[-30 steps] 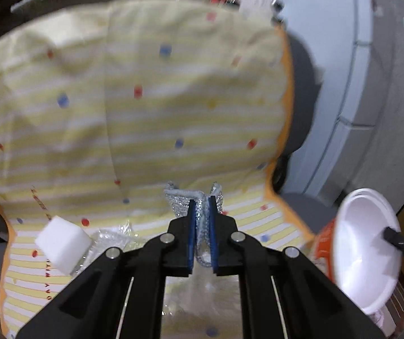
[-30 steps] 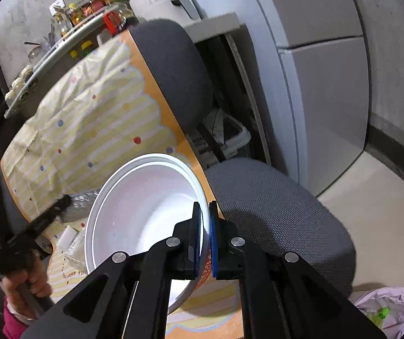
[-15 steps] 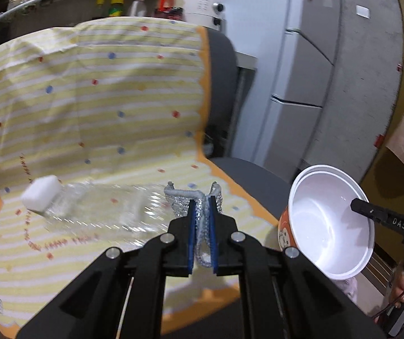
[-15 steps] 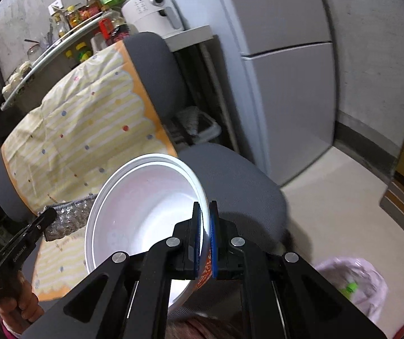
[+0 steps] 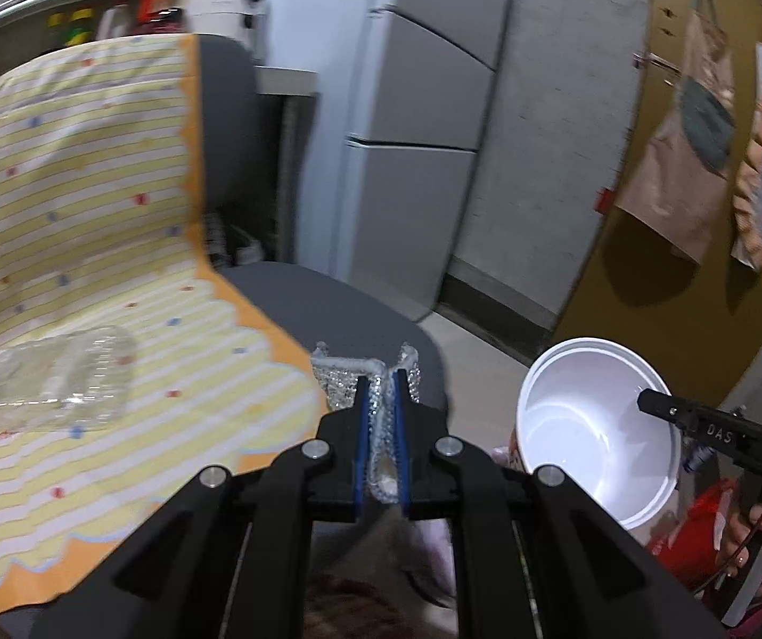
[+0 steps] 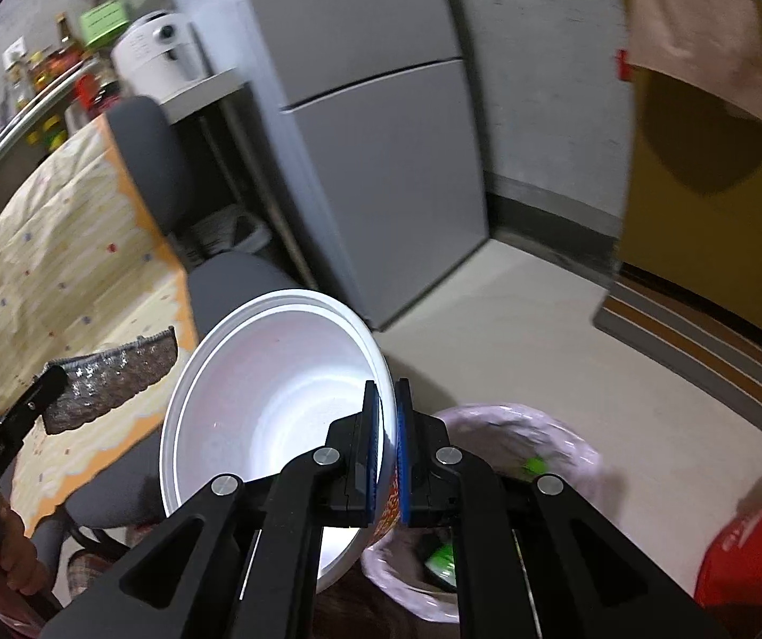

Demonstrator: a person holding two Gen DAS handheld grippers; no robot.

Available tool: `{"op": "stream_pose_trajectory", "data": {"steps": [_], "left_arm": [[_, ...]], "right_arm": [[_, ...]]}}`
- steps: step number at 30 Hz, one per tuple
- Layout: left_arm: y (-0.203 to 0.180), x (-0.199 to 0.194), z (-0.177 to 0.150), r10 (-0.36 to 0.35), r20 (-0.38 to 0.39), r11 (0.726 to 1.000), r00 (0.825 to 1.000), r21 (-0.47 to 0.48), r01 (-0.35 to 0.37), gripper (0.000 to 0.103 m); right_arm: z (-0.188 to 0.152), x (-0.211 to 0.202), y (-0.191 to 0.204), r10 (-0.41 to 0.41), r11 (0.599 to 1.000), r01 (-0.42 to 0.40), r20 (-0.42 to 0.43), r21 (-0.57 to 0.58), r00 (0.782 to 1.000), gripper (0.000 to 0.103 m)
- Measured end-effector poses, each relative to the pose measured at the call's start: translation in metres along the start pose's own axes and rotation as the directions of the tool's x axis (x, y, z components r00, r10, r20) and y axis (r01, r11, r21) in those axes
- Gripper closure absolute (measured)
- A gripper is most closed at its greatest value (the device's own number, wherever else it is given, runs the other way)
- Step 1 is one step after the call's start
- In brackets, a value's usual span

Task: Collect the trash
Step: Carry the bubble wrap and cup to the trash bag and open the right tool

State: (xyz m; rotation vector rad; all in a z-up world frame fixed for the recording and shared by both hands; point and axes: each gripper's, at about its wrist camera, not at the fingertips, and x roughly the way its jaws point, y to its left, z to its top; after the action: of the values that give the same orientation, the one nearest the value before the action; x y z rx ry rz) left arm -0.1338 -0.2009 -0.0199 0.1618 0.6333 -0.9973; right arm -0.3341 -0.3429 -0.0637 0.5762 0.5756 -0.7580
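Note:
My left gripper [image 5: 382, 373] is shut on a piece of silvery bubble wrap [image 5: 335, 381], held in the air past the chair's front edge. The same bubble wrap [image 6: 114, 381] shows at the left of the right wrist view. My right gripper [image 6: 387, 391] is shut on the rim of a white foam bowl [image 6: 269, 399] with orange print outside; the bowl [image 5: 593, 420] also appears at the right of the left wrist view. A pale pink trash bag [image 6: 556, 458] with green litter inside sits open on the floor just below and beyond the bowl.
A clear plastic bottle [image 5: 56, 378] lies on the yellow striped cloth [image 5: 88, 186] over a grey chair [image 5: 327, 309]. Behind stand a grey fridge [image 6: 381, 133], a yellow door [image 6: 727, 213] and a cluttered shelf. A red bag [image 6: 743, 548] lies at the lower right.
Both grippers have swung right, away from the chair back and toward the floor, each still holding its item. The pink trash bag has come into the right wrist view under the bowl.

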Motion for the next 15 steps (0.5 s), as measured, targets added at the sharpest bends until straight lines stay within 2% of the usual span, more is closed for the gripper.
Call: {"op": "stream_pose_trajectory", "data": {"steps": [7,10,12,15], "left_arm": [[-0.037,0.013,0.000,-0.052,-0.014,0.997,0.999,0.057,0.052,0.097],[-0.041,0.015,0.000,-0.052,-0.019,0.996,0.998,0.067,0.053,0.097],[-0.042,0.016,0.000,-0.055,-0.027,0.996,0.998,0.071,0.057,0.097],[-0.043,0.019,-0.002,-0.056,-0.038,0.995,0.998,0.077,0.059,0.097]], "right_arm": [[-0.003,0.001,-0.040,-0.050,0.997,0.050,0.006,0.057,0.999,0.095],[-0.005,0.016,-0.050,-0.027,0.995,0.029,-0.023,0.096,0.999,0.086],[-0.008,0.027,-0.054,-0.016,0.993,0.022,-0.054,0.114,0.998,0.064],[-0.010,0.027,-0.054,-0.008,0.993,0.015,-0.058,0.119,0.998,0.064]]}}
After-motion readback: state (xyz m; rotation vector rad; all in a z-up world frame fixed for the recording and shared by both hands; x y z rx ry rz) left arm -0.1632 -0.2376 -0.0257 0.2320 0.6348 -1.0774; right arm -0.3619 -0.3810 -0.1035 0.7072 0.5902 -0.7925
